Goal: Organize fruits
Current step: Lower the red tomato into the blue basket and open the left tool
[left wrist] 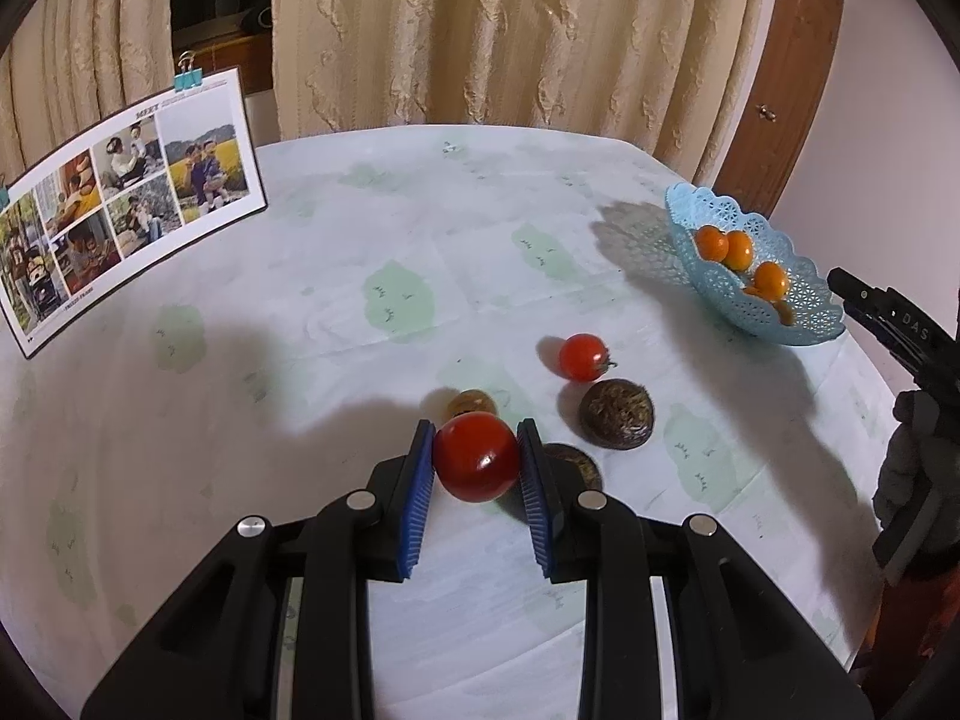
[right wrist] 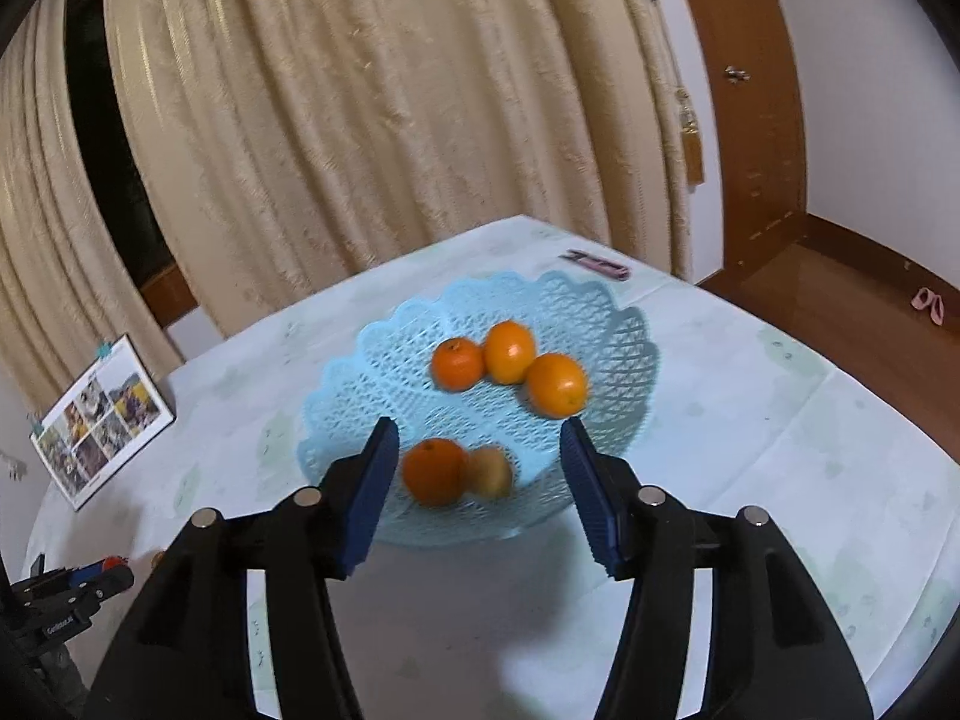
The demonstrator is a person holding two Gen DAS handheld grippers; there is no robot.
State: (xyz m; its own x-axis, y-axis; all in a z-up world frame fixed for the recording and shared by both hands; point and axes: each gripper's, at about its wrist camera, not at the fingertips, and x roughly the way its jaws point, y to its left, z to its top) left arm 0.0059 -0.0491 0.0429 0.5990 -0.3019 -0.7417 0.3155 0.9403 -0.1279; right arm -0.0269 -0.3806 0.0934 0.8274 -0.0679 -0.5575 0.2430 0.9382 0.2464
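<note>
My left gripper [left wrist: 477, 426] is shut on a red tomato [left wrist: 476, 459], held just above the table. Around it on the cloth lie a smaller red tomato [left wrist: 582, 356], a dark brown round fruit [left wrist: 617, 414], a second dark one [left wrist: 573, 462] half hidden behind my finger, and a small amber fruit [left wrist: 471, 403]. The light blue lace basket [left wrist: 804, 312] sits at the right with several oranges [left wrist: 726, 247]. My right gripper [right wrist: 479, 423] hangs open over the basket [right wrist: 360, 360], nothing between its fingers. Below it lie an orange [right wrist: 433, 471] and a blurred yellowish fruit [right wrist: 491, 471].
A photo calendar [left wrist: 126, 204] stands on the table's left side, held by clips. Cream curtains hang behind the table. A small pink object [right wrist: 597, 264] lies near the far edge past the basket. The table's edge and wooden floor [right wrist: 840, 300] are to the right.
</note>
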